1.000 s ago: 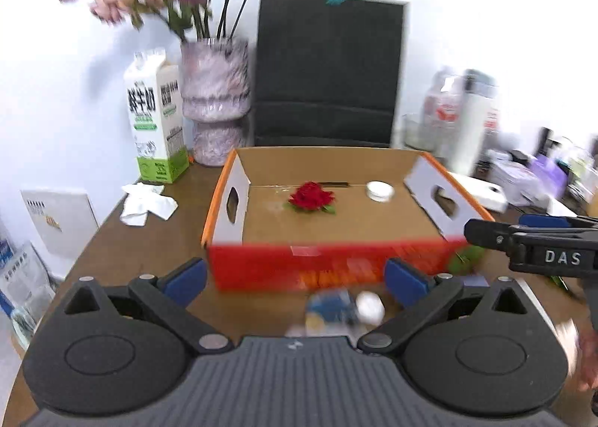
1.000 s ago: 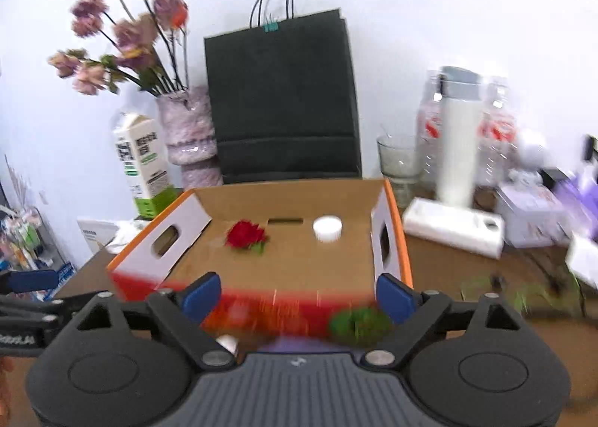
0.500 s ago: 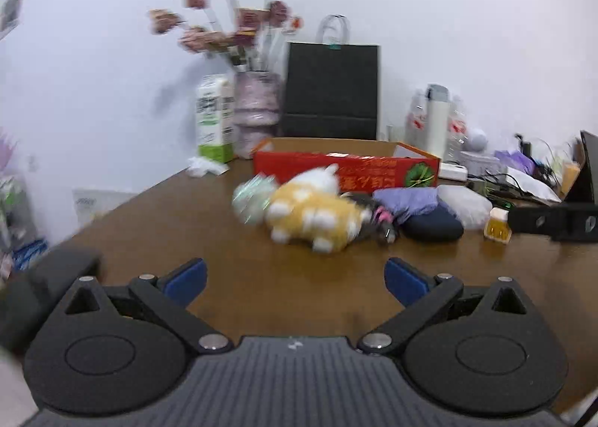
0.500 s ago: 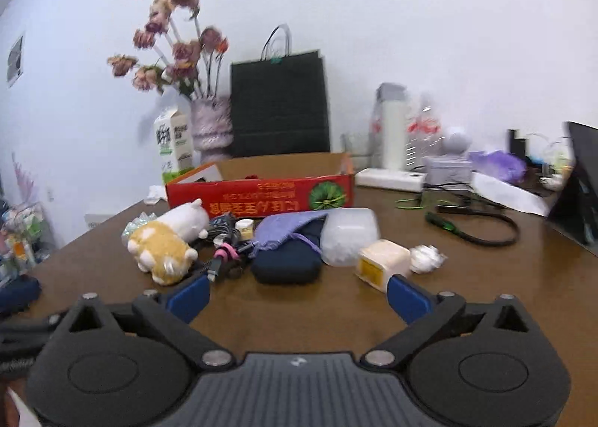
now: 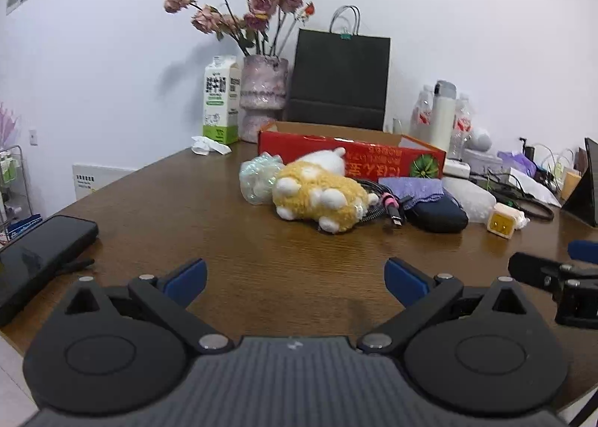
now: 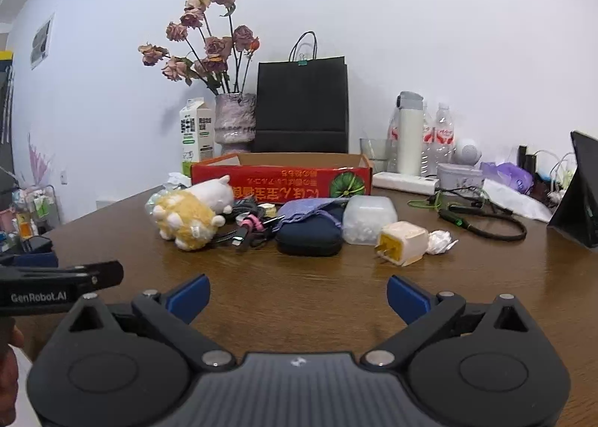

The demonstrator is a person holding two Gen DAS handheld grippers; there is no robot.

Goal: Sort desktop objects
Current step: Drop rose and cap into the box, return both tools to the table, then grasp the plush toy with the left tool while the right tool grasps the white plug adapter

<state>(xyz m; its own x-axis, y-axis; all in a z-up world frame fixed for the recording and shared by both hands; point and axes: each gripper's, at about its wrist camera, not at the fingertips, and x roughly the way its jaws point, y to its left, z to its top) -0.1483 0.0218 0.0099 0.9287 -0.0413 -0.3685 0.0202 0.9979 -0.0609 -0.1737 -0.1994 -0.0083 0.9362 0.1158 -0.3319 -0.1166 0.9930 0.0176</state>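
Both sets of tongs hang spread and empty above the near edge of the bench (image 5: 194, 210), facing a row of clutter that lies well ahead of them, in front of the red box (image 6: 284, 187). The right tongs (image 6: 295, 296) have just been opening, with nothing between them; the plug adapter (image 6: 401, 243) lies ahead and slightly to their right. The left tongs (image 5: 295, 277) point nearer the plush toy (image 5: 321, 199), whose long axis runs across their line.

Bare worktop (image 6: 299, 277) lies open up to the clutter: plush toy (image 6: 188, 219), cables (image 6: 246, 229), pouch (image 6: 308, 238), charger (image 6: 401, 242).
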